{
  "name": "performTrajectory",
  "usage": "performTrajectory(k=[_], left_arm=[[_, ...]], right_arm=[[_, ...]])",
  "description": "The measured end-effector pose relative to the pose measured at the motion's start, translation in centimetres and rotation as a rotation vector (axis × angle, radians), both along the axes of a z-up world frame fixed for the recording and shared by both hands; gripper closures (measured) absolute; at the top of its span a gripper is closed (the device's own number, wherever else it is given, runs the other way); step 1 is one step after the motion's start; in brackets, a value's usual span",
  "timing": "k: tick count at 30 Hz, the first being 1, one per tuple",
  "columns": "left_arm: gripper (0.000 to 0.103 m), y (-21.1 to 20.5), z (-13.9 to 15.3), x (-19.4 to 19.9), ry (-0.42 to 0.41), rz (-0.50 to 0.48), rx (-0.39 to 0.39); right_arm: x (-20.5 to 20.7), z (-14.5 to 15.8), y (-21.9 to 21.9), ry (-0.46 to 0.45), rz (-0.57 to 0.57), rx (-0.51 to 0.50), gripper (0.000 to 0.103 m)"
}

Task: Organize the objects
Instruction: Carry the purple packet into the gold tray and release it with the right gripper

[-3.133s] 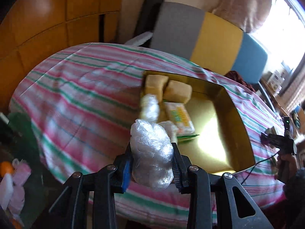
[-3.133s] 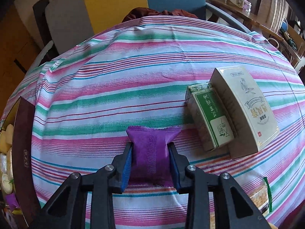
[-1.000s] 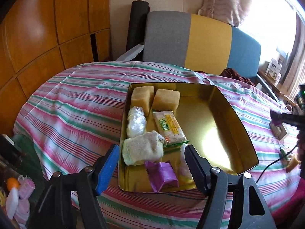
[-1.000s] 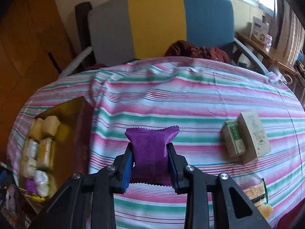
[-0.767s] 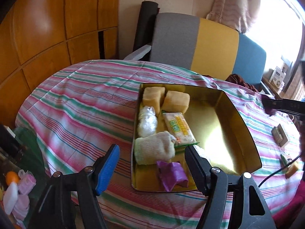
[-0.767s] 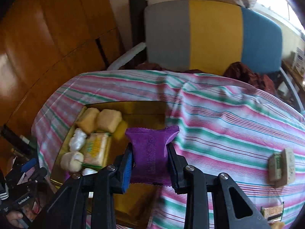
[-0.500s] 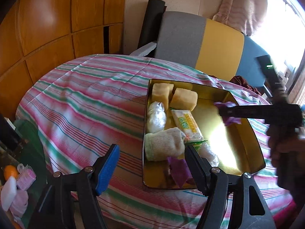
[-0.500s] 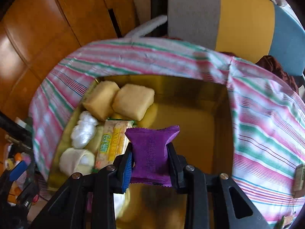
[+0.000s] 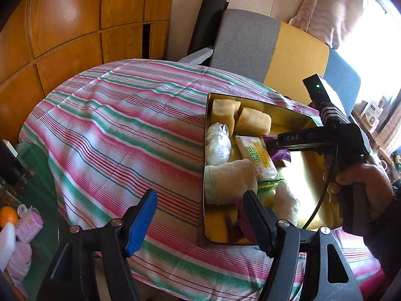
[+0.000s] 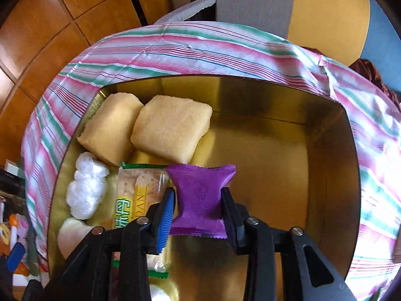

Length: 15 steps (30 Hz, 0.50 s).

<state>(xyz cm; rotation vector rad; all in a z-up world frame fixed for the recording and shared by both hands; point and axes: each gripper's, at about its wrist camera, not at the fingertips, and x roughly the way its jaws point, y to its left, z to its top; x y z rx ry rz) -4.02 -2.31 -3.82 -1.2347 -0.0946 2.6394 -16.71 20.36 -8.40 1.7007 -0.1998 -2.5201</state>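
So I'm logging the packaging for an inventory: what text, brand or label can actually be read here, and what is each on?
"DAS": on the black body of the right tongs, seen from the left wrist.
"NVDAN", partly covered: on the yellow band of the cracker packet.
Green characters on the cracker packet: too distorted to read.
Purple packet: embossed only, no legible text.
Boxes by the window: too small to read.
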Motion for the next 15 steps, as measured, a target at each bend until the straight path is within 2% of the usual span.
performTrajectory(k=[5,15], left_arm=[[0.032,0.1,0.3,0.0,0.009,0.006,-0.003],[0.031,0.9,1.6,0.9,0.050,-0.012,-0.026]], right_arm=[[1.8,1.7,1.3,0.056,-0.030,-0.045,0.064],[9.2,6.0,4.7,0.181,-0.049,-0.060,0.062]])
